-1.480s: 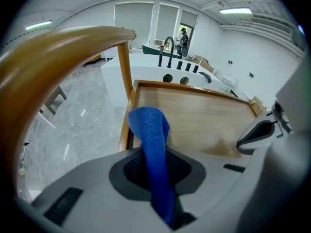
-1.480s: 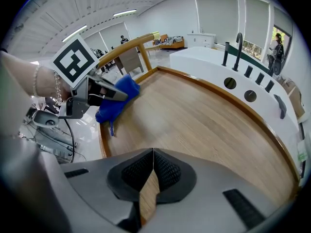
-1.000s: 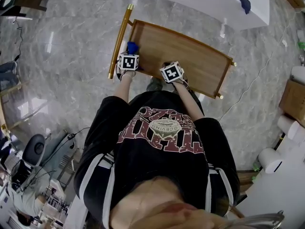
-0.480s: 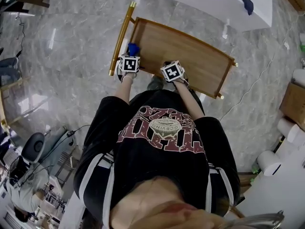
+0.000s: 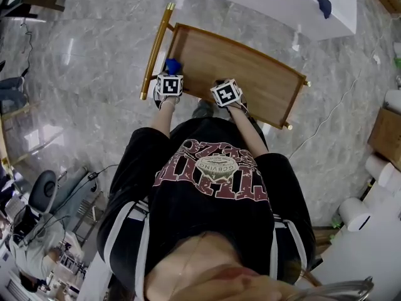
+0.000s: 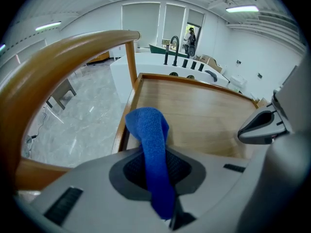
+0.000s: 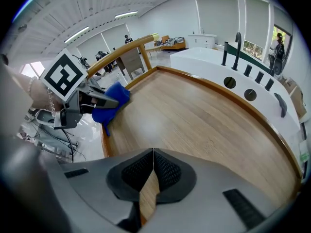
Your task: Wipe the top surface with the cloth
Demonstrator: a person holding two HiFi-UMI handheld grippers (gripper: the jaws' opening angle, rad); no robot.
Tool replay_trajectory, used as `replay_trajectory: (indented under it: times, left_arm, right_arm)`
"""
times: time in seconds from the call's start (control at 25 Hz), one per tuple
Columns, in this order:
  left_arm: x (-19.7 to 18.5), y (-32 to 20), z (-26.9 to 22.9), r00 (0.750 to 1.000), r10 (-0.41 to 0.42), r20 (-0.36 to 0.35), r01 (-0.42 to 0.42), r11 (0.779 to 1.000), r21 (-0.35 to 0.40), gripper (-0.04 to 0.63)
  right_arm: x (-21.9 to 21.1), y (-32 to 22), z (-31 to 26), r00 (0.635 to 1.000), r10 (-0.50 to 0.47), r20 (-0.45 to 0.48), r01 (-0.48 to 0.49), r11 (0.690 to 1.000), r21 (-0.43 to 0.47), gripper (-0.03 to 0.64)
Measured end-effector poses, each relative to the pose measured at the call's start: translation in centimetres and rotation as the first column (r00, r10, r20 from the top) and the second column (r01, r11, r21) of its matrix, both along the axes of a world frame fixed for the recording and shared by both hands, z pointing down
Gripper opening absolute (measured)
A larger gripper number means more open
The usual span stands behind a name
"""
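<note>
Cloth held at the handle end of the worktop, wipe barely under way.

Blue cloth [image 6: 148, 127] is pinched in the left tool [image 5: 170, 75], jaws clamped on its fold, the loose end bulging forward over the near corner of the wooden worktop [image 5: 250, 74]. Whether it presses on the wood, cannot tell. Over the last second the cloth and left tool have hardly shifted from that corner, so by my reading nearly the whole surface is still to wipe. The right tool [image 7: 153, 164] has its jaws together, holds nothing, and hovers over the near edge beside the left. The worktop is bare, with a raised rim all round. The brass handle rail [image 5: 156, 49] runs just beside the cloth and could catch a sideways stroke. A white counter [image 5: 263, 2] stands beyond.
</note>
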State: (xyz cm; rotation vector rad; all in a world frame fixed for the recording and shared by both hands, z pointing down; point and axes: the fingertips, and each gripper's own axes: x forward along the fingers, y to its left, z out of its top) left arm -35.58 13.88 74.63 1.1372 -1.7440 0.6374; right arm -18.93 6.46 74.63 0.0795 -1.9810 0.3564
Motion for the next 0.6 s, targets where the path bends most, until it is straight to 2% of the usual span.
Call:
replay_trajectory:
  times: [0.16,0.6]
  left_arm:
    - [1.2,-0.4,0.2,1.0,0.015,0.021,-0.015,1.0,-0.008,0.1]
    - [5.7,-1.7,0.6,0.999,0.043,0.003,-0.043,0.999,-0.022,0.1]
  right_arm:
    - [0.4,-0.3,0.0,1.0,-0.001,0.01,0.001,1.0,-0.01,0.018]
    - [2.6,-1.0,0.3,1.0,0.004,0.011,-0.004,1.0,-0.019,0.018]
